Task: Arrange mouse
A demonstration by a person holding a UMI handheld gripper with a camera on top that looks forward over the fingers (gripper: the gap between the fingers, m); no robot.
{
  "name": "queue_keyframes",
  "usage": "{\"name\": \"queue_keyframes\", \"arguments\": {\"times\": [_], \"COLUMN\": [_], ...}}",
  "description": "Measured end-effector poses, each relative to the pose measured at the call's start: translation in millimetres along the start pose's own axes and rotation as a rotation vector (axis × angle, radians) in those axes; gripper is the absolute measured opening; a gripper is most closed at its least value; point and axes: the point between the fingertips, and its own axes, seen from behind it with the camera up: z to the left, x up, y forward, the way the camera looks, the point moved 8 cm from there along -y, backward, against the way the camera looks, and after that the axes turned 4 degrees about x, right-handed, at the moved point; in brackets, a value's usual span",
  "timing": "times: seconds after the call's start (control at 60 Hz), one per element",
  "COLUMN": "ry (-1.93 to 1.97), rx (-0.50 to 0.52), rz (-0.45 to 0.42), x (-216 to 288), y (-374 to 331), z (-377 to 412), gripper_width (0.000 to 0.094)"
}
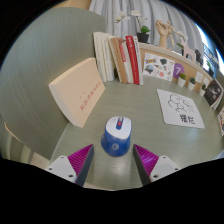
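Gripper spread wide, pink pads clear of everything. Mouse, blue and white, sits on the table just ahead, centred on the gap, room on both sides. Tan box beyond left, well apart. White sheet beyond right. Books line the far edge.

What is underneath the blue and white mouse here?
The mouse rests directly on the bare beige table, between the open gripper fingers with gaps either side. The tabletop under it is covered; no mat edge shows.
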Motion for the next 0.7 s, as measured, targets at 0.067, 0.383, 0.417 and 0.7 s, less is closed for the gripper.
{"name": "queue_keyframes", "arguments": {"times": [0.067, 0.383, 0.417, 0.7], "ry": [0.022, 0.061, 0.062, 0.116], "rx": [-0.012, -0.060, -0.062, -0.084], "rz": [-0.002, 0.043, 0.047, 0.062], "x": [15.0, 46.4, 46.1, 50.2], "y": [14.7, 50.0, 50.2, 51.9], "z": [-1.1, -16.3, -16.4, -17.3], "gripper_width": [0.0785, 0.0546, 0.0535, 0.0362]}}
